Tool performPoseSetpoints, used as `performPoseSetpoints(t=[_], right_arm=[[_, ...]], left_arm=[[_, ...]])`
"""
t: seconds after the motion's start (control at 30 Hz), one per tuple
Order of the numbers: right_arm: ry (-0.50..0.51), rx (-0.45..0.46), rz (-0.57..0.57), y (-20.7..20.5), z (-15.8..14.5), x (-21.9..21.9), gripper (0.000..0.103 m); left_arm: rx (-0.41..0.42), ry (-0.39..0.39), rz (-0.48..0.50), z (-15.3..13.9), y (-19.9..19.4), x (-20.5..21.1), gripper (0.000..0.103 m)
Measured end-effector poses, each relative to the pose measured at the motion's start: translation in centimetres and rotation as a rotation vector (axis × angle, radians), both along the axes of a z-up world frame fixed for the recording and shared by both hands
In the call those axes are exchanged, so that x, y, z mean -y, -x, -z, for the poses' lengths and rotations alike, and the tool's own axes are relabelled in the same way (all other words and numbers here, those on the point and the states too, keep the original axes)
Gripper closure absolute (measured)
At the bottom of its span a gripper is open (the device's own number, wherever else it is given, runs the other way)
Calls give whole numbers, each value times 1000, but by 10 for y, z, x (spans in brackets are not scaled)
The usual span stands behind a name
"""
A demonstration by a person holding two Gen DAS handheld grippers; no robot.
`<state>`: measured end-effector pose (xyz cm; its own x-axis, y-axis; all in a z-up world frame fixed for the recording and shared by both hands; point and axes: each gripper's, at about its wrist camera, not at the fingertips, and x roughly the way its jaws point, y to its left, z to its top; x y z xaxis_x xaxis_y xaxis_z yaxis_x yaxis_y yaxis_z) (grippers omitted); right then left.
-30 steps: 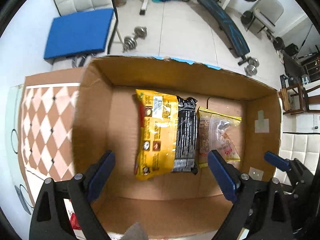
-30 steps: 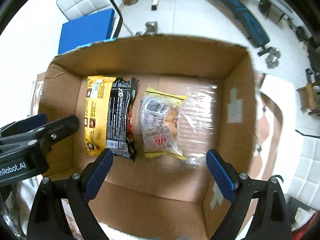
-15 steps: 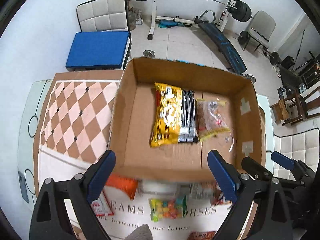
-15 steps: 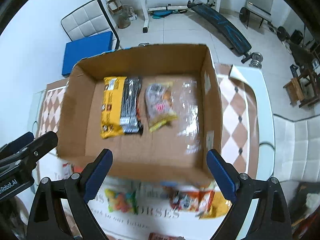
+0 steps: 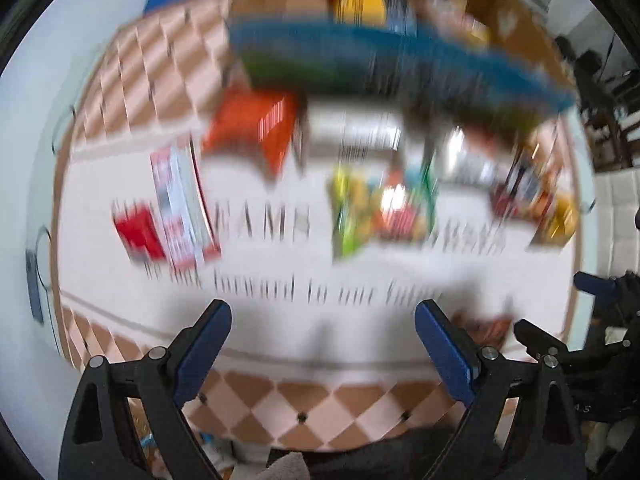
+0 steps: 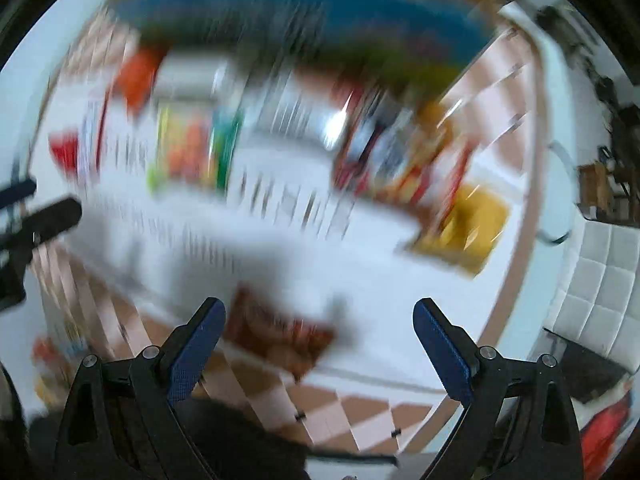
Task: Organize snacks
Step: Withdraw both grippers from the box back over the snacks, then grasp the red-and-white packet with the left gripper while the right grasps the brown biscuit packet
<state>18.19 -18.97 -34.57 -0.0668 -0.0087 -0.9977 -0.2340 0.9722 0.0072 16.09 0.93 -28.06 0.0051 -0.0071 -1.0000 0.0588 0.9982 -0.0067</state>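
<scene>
While snack packets (image 5: 380, 208) crowd the cloth's far edge, both grippers gape empty.

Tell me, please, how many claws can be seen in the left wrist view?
2. The left claw fills the bottom of the view, open above the white cloth. The right claw pokes in at the right edge. None seems hidden.

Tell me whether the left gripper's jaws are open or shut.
Open. The left gripper has its blue jaws standing wide apart, with only the white cloth visible between them; nothing gripped.
</scene>
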Motion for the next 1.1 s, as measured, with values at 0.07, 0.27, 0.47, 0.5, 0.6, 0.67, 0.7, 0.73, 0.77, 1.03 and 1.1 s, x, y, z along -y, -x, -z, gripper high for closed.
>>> performPoseSetpoints(t=[0.07,0.27,0.47,0.5,0.6,0.67,0.7,0.73,0.77,1.03,1.1], right_arm=[[26,-42,-59,18,22,-6,6],[134,-85,-273,50,61,-27,6],[208,-95,-436,64,82,-43,25],[199,-100,-432,64,84,-43,28],[167,-97,-322,57,80,-34,31],[147,-105,-188,49,79,-19,31],[117,-120,-92,43,79,-8,36],[83,-133,-11,39,79,1,37],[43,-149,92,34,79,12,37],[-121,-204,542,8,80,76,34],[-135,-208,553,5,80,83,34]], left_arm=[[-40,-9,-5,20,15,-3,9],[-99,-25,-7,52,42,-4,9],[-125,-31,-33,67,53,-10,9],[-126,-29,-42,68,54,-12,9],[-121,-23,-80,64,56,-28,9],[-118,-19,-115,61,55,-40,9],[-118,-14,-133,61,53,-48,9],[-118,-11,-153,60,51,-56,9],[-117,-6,-175,59,47,-65,9],[-84,12,-376,59,-20,-132,9],[-82,11,-410,66,-44,-143,9]])
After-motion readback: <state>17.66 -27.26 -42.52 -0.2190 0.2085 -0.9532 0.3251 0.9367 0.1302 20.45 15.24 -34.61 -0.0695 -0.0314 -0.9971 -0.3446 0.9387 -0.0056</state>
